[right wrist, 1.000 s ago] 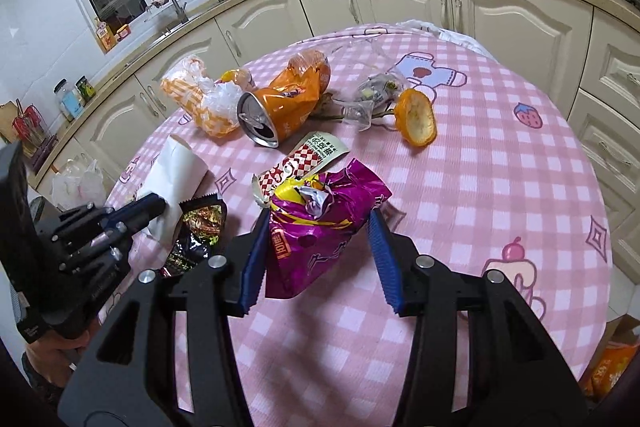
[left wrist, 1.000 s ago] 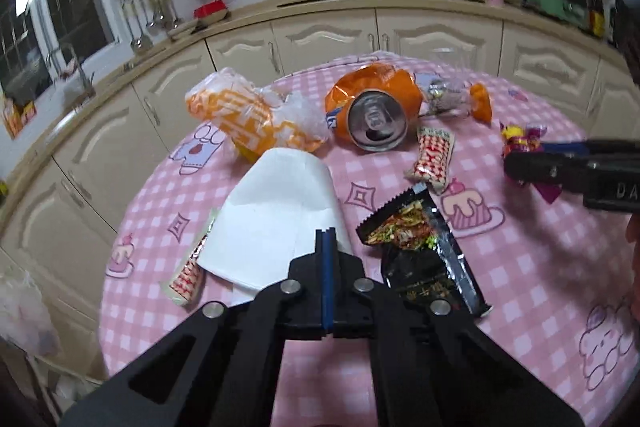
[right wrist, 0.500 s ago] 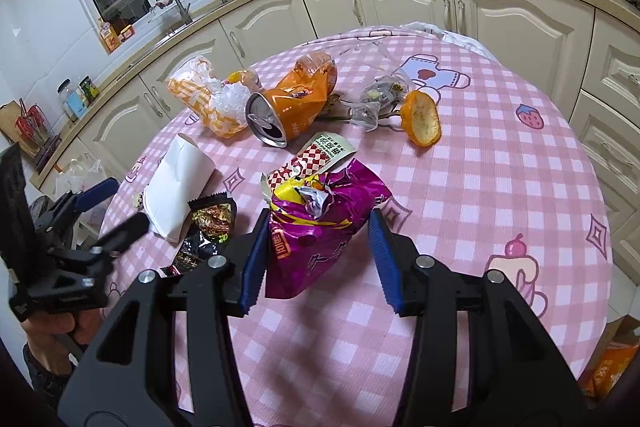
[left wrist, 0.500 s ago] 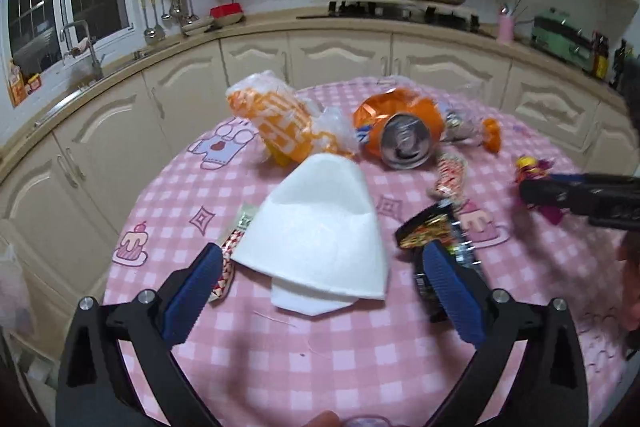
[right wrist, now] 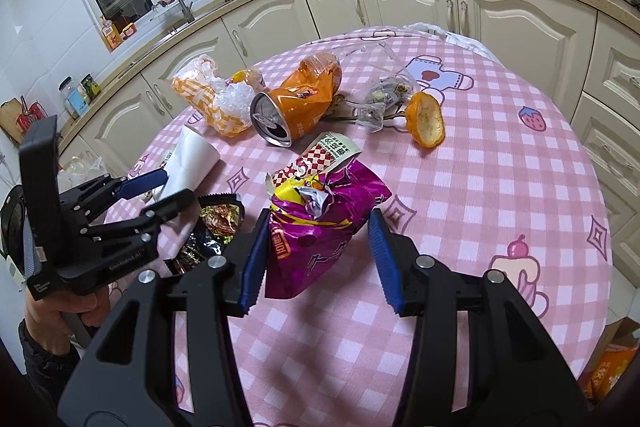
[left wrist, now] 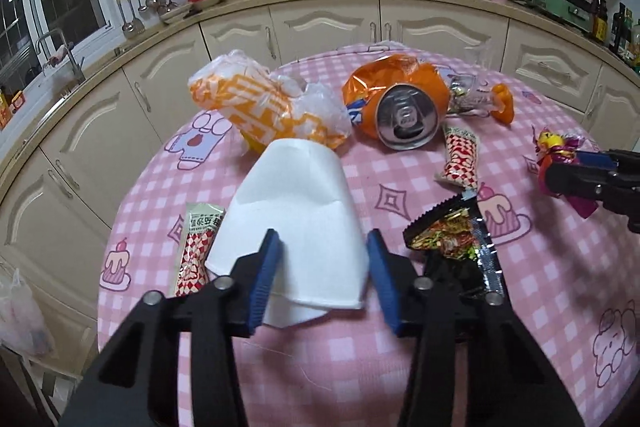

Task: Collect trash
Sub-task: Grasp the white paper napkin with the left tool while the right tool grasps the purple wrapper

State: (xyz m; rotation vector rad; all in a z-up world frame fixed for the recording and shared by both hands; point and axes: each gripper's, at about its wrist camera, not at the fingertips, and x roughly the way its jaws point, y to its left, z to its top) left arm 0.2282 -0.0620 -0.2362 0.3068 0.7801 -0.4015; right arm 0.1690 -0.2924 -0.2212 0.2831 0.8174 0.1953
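**Flattened cup lies lengthwise between the closing left jaws**

The left gripper point(left wrist: 322, 269) is closing around the white paper cup point(left wrist: 294, 223), whose long axis points away across the table point(left wrist: 400, 367). The right gripper point(right wrist: 316, 259) straddles the purple wrapper point(right wrist: 320, 223), pads apparently not pressing.

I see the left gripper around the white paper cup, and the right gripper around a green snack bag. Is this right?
Not quite. The bag between the right gripper's fingers is purple, not green, as the right wrist view shows. The left gripper is indeed around the white cup, its jaws closing.
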